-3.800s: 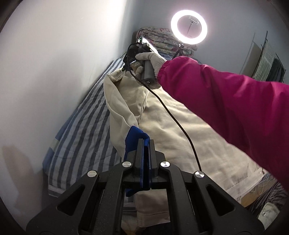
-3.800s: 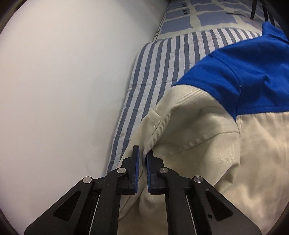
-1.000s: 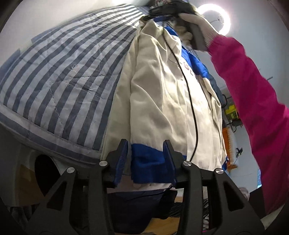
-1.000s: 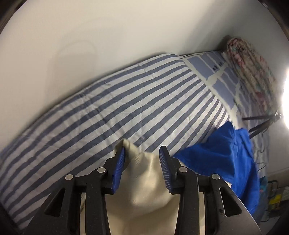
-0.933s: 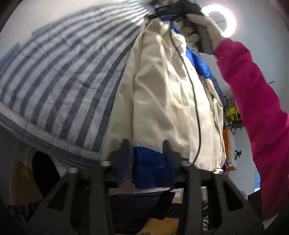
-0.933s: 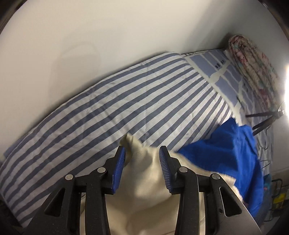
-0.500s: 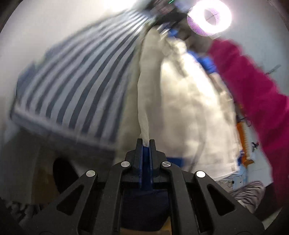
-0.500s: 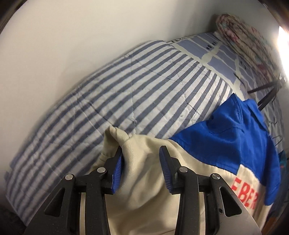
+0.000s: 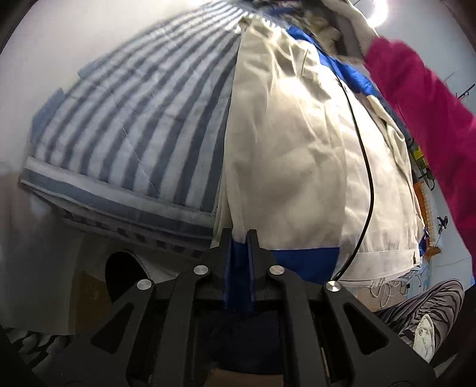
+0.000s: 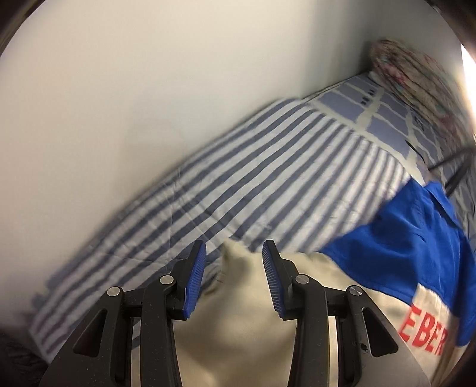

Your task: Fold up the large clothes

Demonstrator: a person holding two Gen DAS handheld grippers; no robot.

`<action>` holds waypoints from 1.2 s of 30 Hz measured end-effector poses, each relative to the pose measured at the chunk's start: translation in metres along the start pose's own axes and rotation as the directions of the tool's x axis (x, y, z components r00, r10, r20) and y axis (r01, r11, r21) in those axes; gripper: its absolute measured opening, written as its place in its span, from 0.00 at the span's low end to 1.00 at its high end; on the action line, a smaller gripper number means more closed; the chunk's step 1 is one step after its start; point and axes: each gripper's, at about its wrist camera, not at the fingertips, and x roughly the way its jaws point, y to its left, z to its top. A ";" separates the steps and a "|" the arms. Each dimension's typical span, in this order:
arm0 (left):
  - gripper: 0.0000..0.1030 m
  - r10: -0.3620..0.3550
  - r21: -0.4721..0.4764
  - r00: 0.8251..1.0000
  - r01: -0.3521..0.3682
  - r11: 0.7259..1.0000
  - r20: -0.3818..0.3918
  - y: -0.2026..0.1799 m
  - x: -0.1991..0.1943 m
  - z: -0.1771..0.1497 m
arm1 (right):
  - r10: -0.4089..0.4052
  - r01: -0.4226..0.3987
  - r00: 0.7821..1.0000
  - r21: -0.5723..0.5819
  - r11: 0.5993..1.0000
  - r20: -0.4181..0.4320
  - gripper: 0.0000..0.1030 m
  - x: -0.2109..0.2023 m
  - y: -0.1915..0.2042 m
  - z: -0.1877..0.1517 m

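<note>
A: Left gripper (image 9: 239, 235), near edge of frame. Jaws almost together but easing apart, the blue hem band of the jacket (image 9: 297, 143) still pinched between the pads.

B: Right gripper (image 10: 234, 253): jaws spread and widening. A cream fold of the jacket (image 10: 238, 312) pokes up between them, neither pad pressing it.

A: Jacket lies along the striped bedcover (image 9: 142, 119), cream body, blue hem at the bed's foot. A black cable (image 9: 367, 166) trails over it.

B: Only my view shows the blue yoke and red letters "EBER" (image 10: 422, 330), cut off at the edge. Farther off, a checked sheet (image 10: 383, 119), then a floral bundle (image 10: 416, 74) by the wall.

A: Only mine shows the magenta sleeve (image 9: 431, 113) and gloved hand (image 9: 351, 35) at the collar end. That hand is blurred; the glaring lamp (image 9: 379, 12) is clipped.
</note>
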 end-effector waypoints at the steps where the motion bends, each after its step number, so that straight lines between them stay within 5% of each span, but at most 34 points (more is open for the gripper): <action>1: 0.12 0.002 0.005 1.000 -0.002 1.000 0.020 0.000 -0.008 0.001 | -0.008 0.007 1.000 0.031 0.999 0.023 0.45 -0.009 -0.013 -0.001; 5: 0.12 0.039 0.009 0.994 -0.040 0.999 0.098 0.002 -0.029 0.007 | -0.101 0.082 0.991 0.210 0.974 0.084 0.52 -0.040 -0.091 -0.015; 8: 0.12 0.034 0.008 0.992 -0.035 0.999 0.123 0.001 -0.033 0.018 | -0.134 0.113 0.990 0.320 0.941 0.044 0.52 -0.030 -0.136 -0.025; 11: 0.12 0.009 0.033 0.990 -0.014 0.999 0.137 -0.004 -0.029 0.030 | -0.097 0.084 0.995 0.406 0.910 0.011 0.52 -0.007 -0.165 -0.034; 15: 0.12 -0.014 0.114 0.995 0.003 0.993 0.096 -0.024 -0.007 0.036 | 0.042 -0.063 0.998 0.532 0.844 0.053 0.52 0.024 -0.196 -0.045; 16: 0.12 -0.015 0.135 0.997 0.005 0.991 0.074 -0.030 0.002 0.035 | 0.066 -0.093 0.995 0.542 0.835 0.069 0.50 0.027 -0.196 -0.045; 18: 0.12 -0.017 0.150 1.000 0.014 0.989 0.019 -0.035 0.020 0.034 | 0.143 -0.175 0.985 0.540 0.823 0.100 0.03 0.034 -0.196 -0.038; 21: 0.12 -0.018 0.141 0.997 0.028 0.990 -0.070 -0.034 0.047 0.027 | 0.043 -0.095 0.991 0.442 0.892 0.125 0.01 0.022 -0.186 -0.018; 26: 0.12 0.002 0.178 0.999 0.008 0.984 -0.054 -0.041 0.049 0.028 | -0.101 0.100 0.995 0.461 0.882 -0.022 0.03 0.057 -0.197 -0.017; 33: 0.13 -0.040 0.137 0.999 0.040 0.990 0.003 -0.029 0.024 0.038 | -0.045 0.023 0.998 0.480 0.877 0.034 0.14 0.002 -0.181 -0.041; 36: 0.38 -0.045 0.099 0.996 0.037 0.994 0.073 -0.017 0.001 0.047 | -0.022 -0.001 0.999 0.450 0.893 0.046 0.24 -0.042 -0.165 -0.060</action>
